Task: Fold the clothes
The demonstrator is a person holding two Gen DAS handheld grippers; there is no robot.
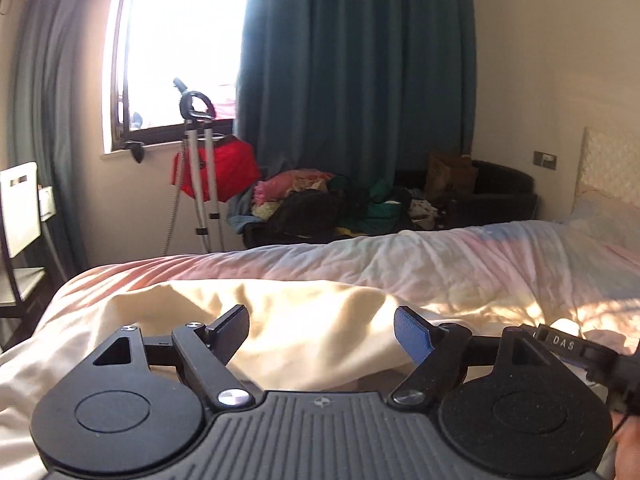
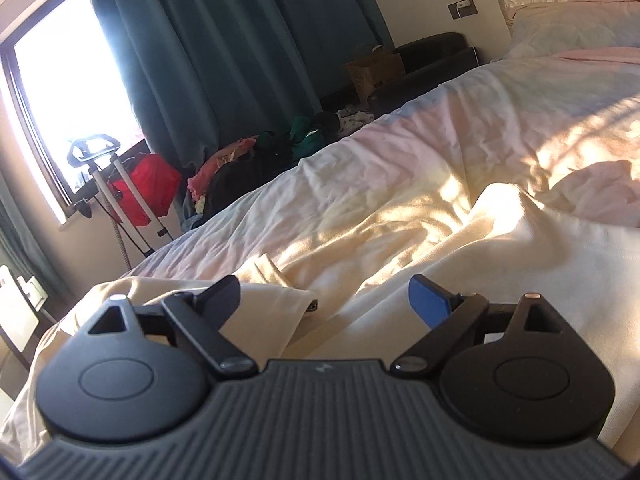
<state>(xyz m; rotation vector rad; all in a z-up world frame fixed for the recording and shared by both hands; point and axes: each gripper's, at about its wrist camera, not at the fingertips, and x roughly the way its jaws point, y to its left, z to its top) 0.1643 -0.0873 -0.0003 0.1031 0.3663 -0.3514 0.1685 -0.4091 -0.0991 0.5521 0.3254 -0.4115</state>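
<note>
I take the cream garment as my landmark: it lies rumpled across the near part of the bed, sunlit and not yet folded as far as I can judge. Well off to its left, past the bed's corner, a steamer stand with a red bag stands under the window, and beyond the garment on the far side of the bed a pile of clothes sits below the teal curtain. My left gripper hovers just over the garment's near fold with its fingers spread wide and nothing between them. To its right, my right gripper hangs above the same cloth, fingers equally wide apart and empty; in the right wrist view a cuff or hem edge lies just ahead of them, toward the left finger. The risk I see is in the pick: the garment and the pale bed cover beneath are close in colour under this glare, so I could pinch the cover along with the cloth, or catch only the top layer of a doubled fold and drag the rest into a twist. If my two hands close on mismatched edges, the fold will come out skewed.
</note>
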